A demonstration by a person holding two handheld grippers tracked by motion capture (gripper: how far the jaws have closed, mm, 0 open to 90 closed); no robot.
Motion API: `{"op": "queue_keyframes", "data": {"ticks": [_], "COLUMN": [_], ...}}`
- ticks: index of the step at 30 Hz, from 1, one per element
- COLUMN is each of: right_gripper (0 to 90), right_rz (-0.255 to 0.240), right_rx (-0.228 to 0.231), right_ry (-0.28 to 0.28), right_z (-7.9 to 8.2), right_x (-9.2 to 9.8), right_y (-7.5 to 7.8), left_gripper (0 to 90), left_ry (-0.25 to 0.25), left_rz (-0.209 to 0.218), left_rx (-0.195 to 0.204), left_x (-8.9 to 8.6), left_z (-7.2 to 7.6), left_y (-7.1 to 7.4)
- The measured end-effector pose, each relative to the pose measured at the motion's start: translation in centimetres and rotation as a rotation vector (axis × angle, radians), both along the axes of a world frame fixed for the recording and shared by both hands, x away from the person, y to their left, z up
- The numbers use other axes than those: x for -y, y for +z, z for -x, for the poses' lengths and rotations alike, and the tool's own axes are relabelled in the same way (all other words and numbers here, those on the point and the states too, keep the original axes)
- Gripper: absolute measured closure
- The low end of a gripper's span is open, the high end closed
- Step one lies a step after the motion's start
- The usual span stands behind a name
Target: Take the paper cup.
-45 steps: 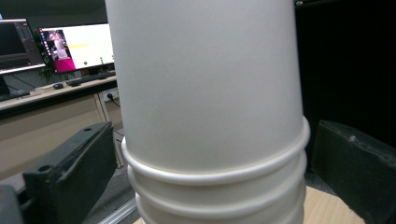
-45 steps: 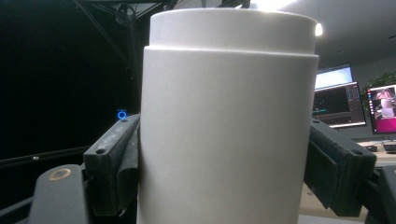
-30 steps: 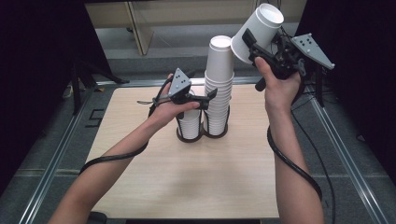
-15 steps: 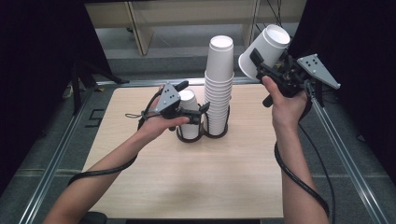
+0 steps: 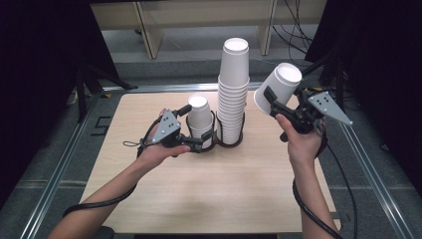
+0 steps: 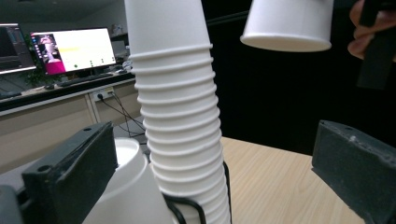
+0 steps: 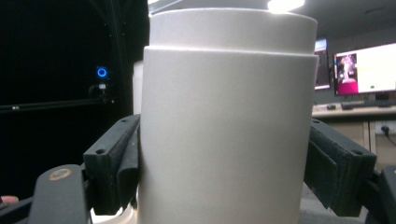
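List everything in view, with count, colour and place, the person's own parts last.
tall cup stack: one, white, upside down in the right ring of the holder.
short cup stack: one, white, upside down in the left ring.
wire holder: one, black, mid-table.
held cup: one, white, in the air right of the tall stack.
table: one, light wood.
monitors: lit, in the background.
left gripper: black, jaws open around the short stack.
right gripper: black, shut on the held cup.
forearms: two, from the bottom edge.

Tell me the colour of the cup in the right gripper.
Plain white. The cup shows best in the right gripper view, clamped in the right gripper.
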State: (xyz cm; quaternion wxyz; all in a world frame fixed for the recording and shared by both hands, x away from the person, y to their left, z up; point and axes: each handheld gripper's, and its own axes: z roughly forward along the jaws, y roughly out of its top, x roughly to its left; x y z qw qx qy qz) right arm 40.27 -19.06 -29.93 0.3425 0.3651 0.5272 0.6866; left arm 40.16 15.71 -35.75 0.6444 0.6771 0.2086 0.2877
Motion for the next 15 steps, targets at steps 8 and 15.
{"op": "queue_keyframes", "data": {"ticks": [8, 15], "right_gripper": [20.6, 20.6], "right_rz": [-0.020, 0.010], "right_rx": [-0.077, -0.132], "right_ry": [0.025, 0.038], "right_z": [1.9, 3.3], "right_x": [0.1, -0.6], "right_y": [-4.2, -7.1], "left_gripper": [0.0, 0.0], "left_ry": [0.017, 0.042], "left_rz": [-0.007, -0.016], "left_rx": [-0.012, -0.021], "left_x": [-1.4, -2.6], "left_z": [1.7, 2.9], "left_y": [-2.6, -4.5]}}
